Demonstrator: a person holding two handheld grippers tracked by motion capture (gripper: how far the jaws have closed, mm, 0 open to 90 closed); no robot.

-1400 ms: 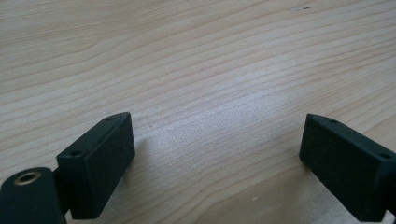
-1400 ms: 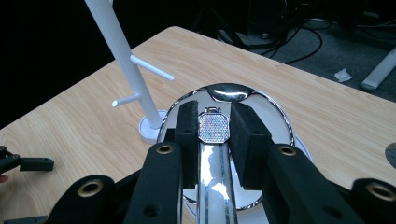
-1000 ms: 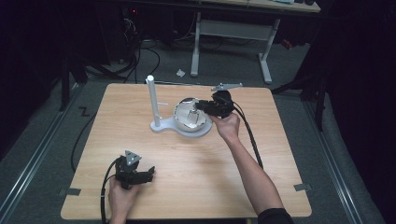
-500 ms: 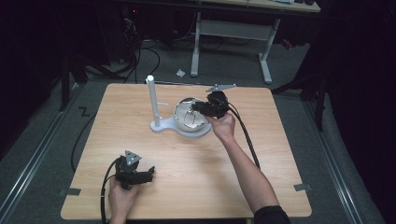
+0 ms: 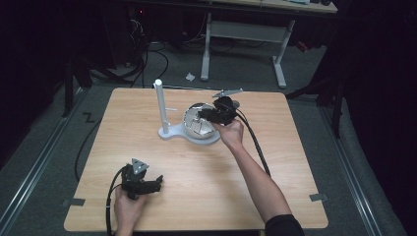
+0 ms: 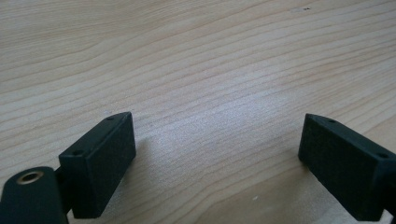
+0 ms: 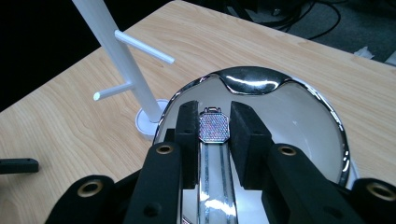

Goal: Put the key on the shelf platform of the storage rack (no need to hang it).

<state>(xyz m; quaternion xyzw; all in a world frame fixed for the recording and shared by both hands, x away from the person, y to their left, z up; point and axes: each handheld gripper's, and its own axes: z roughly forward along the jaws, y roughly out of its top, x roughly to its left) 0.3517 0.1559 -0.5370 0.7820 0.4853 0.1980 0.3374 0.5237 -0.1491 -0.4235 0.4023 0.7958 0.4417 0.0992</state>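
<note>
My right gripper point(image 7: 214, 107) is shut on a silver watch point(image 7: 213, 127) with an eight-sided sparkling face, its metal band running down between the jaws. The watch hangs just over a shiny chrome dish point(image 7: 327, 116). From the high view, the right gripper point(image 5: 200, 116) reaches in from the right over the dish point(image 5: 193, 129), beside a white post with side pegs point(image 5: 161, 105). The post point(image 7: 122, 60) stands to the left of the dish. My left gripper point(image 5: 156, 183) rests open on the table near the front left, with only bare wood between its jaws point(image 6: 215, 126).
The post and dish share a white base point(image 5: 169, 133) at the back middle of the wooden table point(image 5: 206, 182). Cables trail from both grippers. A desk frame point(image 5: 243, 32) and cables stand on the floor beyond the far edge.
My right gripper has shifted a little to the left with the watch, further over the dish. The left gripper has stayed where it was.
</note>
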